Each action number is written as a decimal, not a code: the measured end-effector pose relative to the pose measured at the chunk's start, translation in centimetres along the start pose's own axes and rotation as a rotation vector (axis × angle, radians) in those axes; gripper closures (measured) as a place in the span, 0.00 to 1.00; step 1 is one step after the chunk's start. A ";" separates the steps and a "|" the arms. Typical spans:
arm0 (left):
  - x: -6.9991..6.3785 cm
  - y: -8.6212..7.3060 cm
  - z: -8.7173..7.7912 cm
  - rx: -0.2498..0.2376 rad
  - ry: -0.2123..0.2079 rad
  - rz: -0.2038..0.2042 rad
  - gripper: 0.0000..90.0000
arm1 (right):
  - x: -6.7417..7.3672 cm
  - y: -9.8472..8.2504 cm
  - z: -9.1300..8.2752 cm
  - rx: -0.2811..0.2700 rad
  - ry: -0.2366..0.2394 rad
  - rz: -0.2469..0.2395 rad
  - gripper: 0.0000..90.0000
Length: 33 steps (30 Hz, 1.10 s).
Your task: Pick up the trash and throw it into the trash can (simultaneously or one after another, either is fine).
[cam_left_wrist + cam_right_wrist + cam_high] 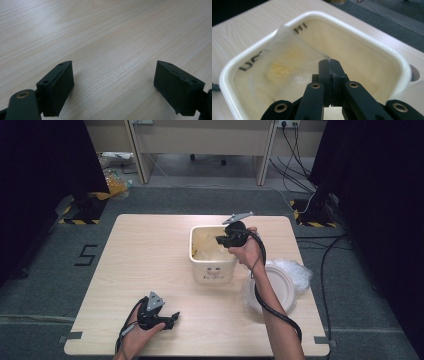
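A cream square tub (214, 270) stands near the middle of the wooden table (145, 250). A clear plastic film (287, 57) with a yellowish smear lies inside it, against the wall with black lettering. My right gripper (223, 240) reaches over the tub's right rim (367, 37). Its jaws (330, 62) are pressed together on a corner of the film. My left gripper (171, 318) rests low over the table's front left. It is open (113, 75), and only bare wood shows between its pads.
A round white lid (280, 287) lies right of the tub with crumpled clear plastic (299, 270) behind it. The right gripper's black cable (270, 305) runs along the forearm. Bare wood spreads left of the tub.
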<state>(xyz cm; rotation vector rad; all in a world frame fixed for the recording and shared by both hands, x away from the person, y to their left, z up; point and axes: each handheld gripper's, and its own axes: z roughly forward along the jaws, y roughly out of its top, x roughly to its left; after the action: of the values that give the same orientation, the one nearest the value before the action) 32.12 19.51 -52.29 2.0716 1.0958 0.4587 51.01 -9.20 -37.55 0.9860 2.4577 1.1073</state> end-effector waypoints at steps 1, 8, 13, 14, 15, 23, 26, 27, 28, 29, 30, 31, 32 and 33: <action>0.0 0.0 0.0 0.000 0.000 0.000 0.17 | 0.0 0.0 0.0 0.000 0.000 0.000 0.98; 0.0 0.0 0.0 0.003 0.000 0.002 0.17 | -0.2 0.2 -0.4 -0.026 -0.016 0.047 0.75; 0.0 0.0 0.0 0.004 0.000 0.002 0.17 | -0.7 0.7 -3.4 -0.094 -0.039 0.075 0.60; 0.0 0.0 0.0 0.004 0.000 0.002 0.17 | -0.7 0.7 -3.4 -0.094 -0.039 0.075 0.60; 0.0 0.0 0.0 0.004 0.000 0.002 0.17 | -0.9 0.6 -4.0 -0.101 -0.046 0.080 0.59; 0.0 0.0 0.0 0.000 0.002 -0.002 0.17 | -2.5 -1.2 -6.7 -0.145 -0.076 0.124 0.57; 0.0 0.0 0.0 0.000 0.003 -0.002 0.17 | -3.0 -2.1 -7.8 -0.161 -0.085 0.138 0.55; 0.0 0.0 0.0 0.000 0.003 -0.002 0.17 | -3.2 -2.5 -8.2 -0.165 -0.090 0.138 0.55; 0.0 0.0 0.0 0.000 0.003 -0.001 0.17 | -3.5 -3.3 -9.0 -0.166 -0.096 0.139 0.53; 0.0 0.0 0.0 0.000 0.003 -0.002 0.17 | -3.5 -3.3 -9.0 -0.166 -0.096 0.139 0.53; 0.0 0.0 0.0 0.000 0.004 -0.001 0.17 | -3.6 -3.7 -9.3 -0.165 -0.098 0.139 0.53; 0.0 0.0 0.0 0.000 0.004 -0.001 0.17 | -3.7 -4.4 -9.8 -0.166 -0.099 0.141 0.53; 0.0 0.0 0.0 0.000 0.004 -0.001 0.17 | -3.9 -4.9 -10.1 -0.163 -0.103 0.142 0.53; 0.0 0.0 0.0 0.000 0.004 -0.001 0.17 | -4.0 -5.5 -10.4 -0.162 -0.107 0.143 0.53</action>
<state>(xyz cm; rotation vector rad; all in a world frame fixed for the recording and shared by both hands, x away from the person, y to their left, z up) 32.14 19.53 -52.31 2.0708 1.0998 0.4623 46.22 -20.30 -34.72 1.1531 2.2046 1.2419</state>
